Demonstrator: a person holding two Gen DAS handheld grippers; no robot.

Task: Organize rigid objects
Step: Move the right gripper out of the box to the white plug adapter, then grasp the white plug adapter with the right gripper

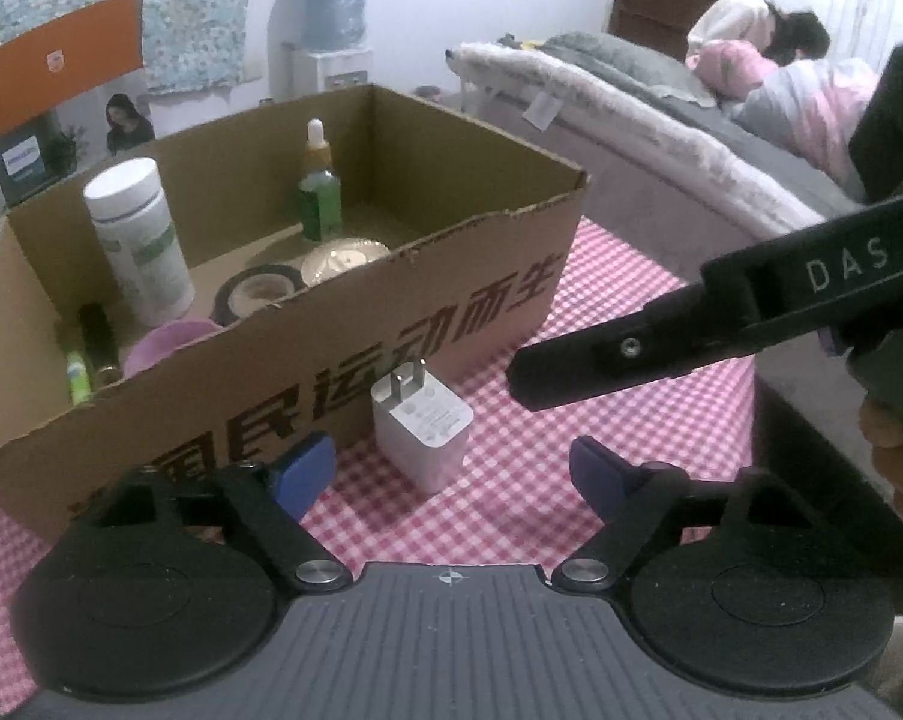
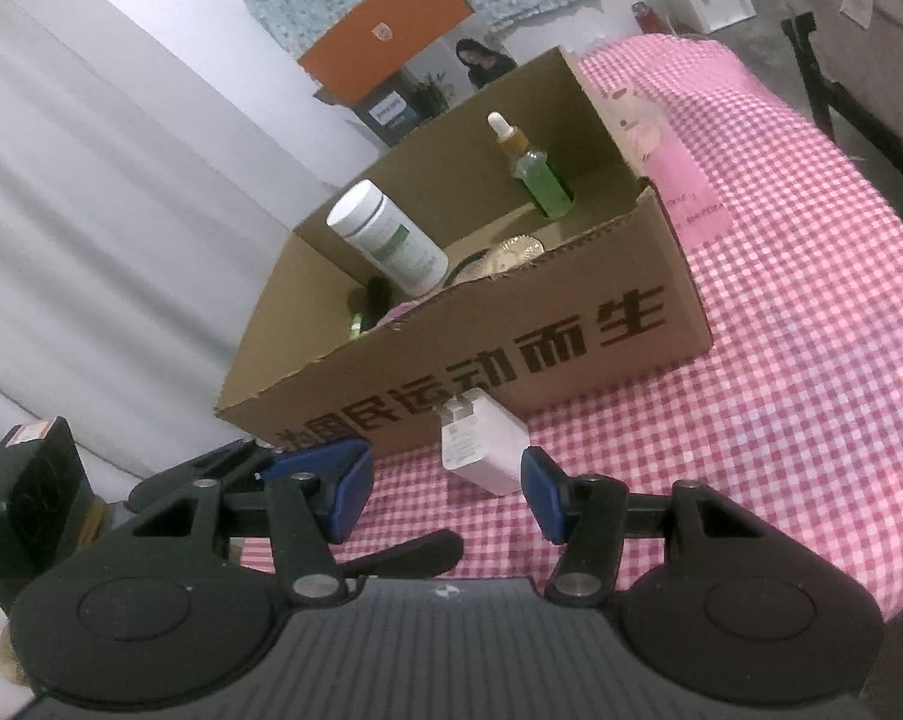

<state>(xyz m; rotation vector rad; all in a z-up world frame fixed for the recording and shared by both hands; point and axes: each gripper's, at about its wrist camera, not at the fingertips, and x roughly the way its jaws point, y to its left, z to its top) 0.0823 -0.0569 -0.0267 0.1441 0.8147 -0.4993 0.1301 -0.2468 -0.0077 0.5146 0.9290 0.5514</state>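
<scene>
The left gripper (image 1: 451, 468) stood released, its blue pads (image 1: 304, 468) spread wide with nothing pressed between them. Dead ahead at twelve o'clock, just beyond the tips, the white charger (image 1: 421, 429) stood on the pink checked cloth (image 1: 601, 360), prongs pointing up, just in front of the near wall of the cardboard box (image 1: 391, 324). The right gripper (image 2: 445, 492) was likewise unclenched, its jaws narrower than the left's; in its own view the charger (image 2: 481, 441) lay at about one o'clock, close by the right-hand pad but, as far as could be told, not gripped.

The charger looked like a light, rigid plastic block with smooth, somewhat slippery faces. The likeliest sound hold would be across its two flat sides, low on the body and clear of the metal prongs (which offer little to pinch and could bend).

Further out, the box already held a white bottle (image 1: 139, 240) at ten o'clock, a green dropper bottle (image 1: 319, 192) at eleven, a roll of tape (image 1: 259, 294), a gold lid (image 1: 343, 258) and a pink cup (image 1: 163, 348). Behind stood a water dispenser (image 1: 331, 36), and at two o'clock a person lay on a bed (image 1: 661, 138).
</scene>
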